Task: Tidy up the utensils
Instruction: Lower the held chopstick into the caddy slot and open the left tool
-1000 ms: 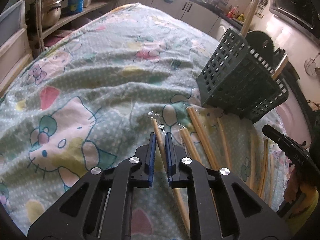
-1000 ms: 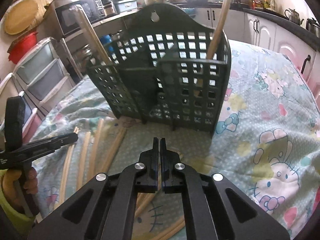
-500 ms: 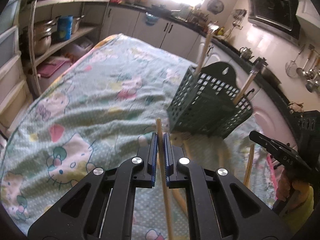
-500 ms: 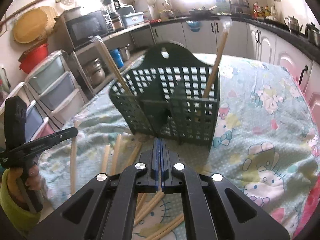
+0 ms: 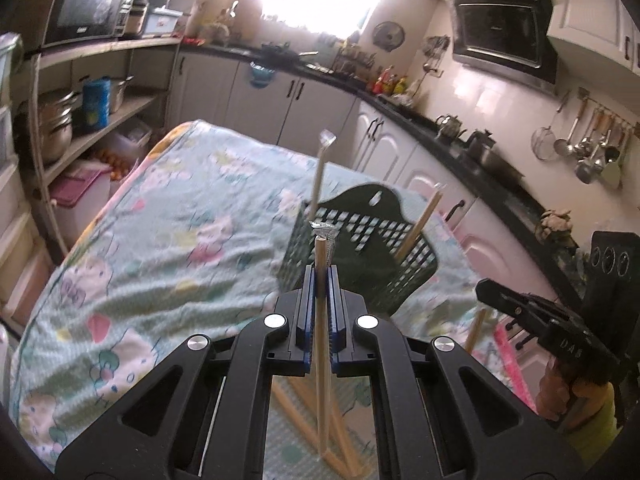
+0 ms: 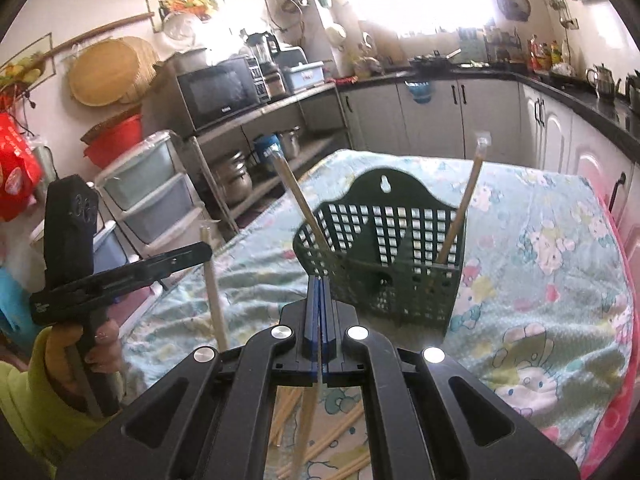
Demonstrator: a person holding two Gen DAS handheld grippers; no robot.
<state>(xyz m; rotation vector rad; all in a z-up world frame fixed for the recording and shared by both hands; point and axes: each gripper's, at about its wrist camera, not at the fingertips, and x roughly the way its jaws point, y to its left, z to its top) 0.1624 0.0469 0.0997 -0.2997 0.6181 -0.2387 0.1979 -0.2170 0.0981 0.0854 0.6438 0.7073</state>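
Both grippers have lifted wrapped chopsticks off the worktop (image 6: pixel 560 280).
Left gripper (image 5: pixel 321 280) is clamped on one chopstick (image 5: pixel 321 256); right gripper (image 6: pixel 319 292) apparently pinches another (image 6: pixel 306 412); next, tip each into the basket (image 6: pixel 384 272).

A home kitchen: range hood (image 5: pixel 502 28), microwave (image 6: pixel 218 90), cabinets (image 6: pixel 432 114), hanging ladles (image 5: pixel 588 148).

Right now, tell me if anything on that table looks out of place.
The loose chopsticks lie scattered and crossed on the cloth in front of the green basket, where only two sticks stand. Each tongs, left and right, is shut on one chopstick.
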